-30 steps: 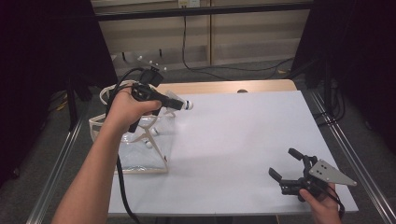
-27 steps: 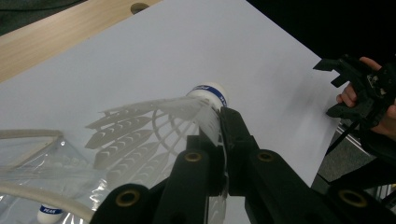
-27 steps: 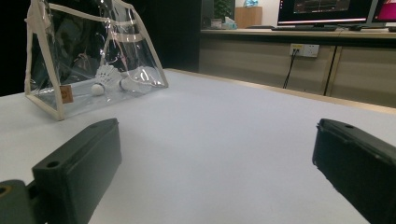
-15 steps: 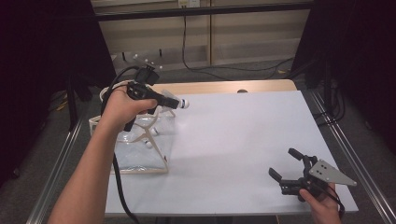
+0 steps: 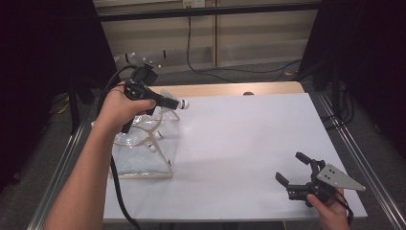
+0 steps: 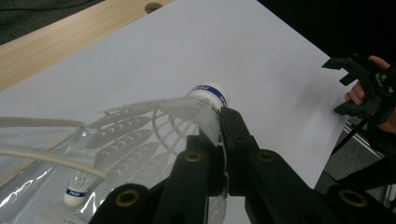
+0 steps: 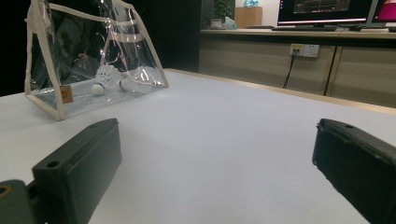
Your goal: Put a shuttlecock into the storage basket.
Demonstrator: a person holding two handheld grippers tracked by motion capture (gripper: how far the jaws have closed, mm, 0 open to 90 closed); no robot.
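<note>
Above white table (image 5: 249, 139), left gripper (image 6: 219, 135) clamps shuttlecock (image 6: 159, 121).

White tabletop, one clear bag on it

The table (image 5: 249, 143) has a white top with a light wood strip along the far edge and metal rails down both sides. A clear plastic bag (image 5: 143, 153) with cream trim sits at the left edge, and there are shuttlecocks (image 7: 105, 79) lying inside it.
</note>
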